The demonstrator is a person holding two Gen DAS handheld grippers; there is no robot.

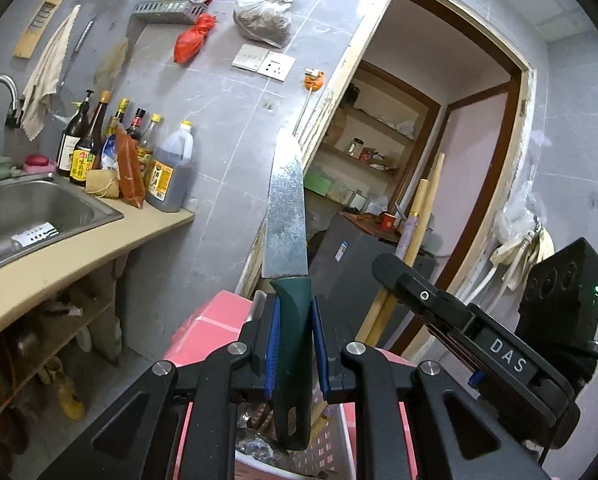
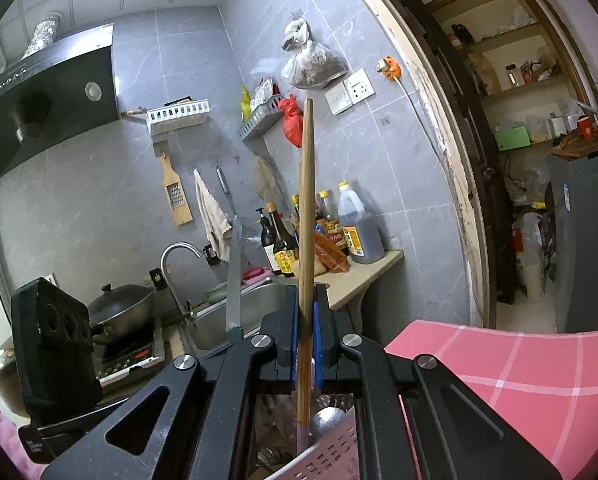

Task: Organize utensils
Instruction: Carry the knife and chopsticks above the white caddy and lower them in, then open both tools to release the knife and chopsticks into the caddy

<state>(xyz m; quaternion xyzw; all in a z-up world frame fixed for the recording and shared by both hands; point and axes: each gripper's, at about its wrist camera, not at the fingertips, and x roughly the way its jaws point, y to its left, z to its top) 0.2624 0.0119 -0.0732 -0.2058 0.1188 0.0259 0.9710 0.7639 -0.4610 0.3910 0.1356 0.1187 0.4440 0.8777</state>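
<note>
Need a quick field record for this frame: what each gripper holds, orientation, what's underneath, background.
left gripper: shut on knife, pads on its green handle
knife orientation: blade points up and away from camera
right gripper: shut on wooden stick, probably chopsticks
stick orientation: near upright, lower end in the basket
below grippers: pink slotted basket holding a metal spoon; other contents unclear
background: sink in counter, sauce bottles beside it
cross-view: knife also shows in the right wrist view, left of the stick
</note>
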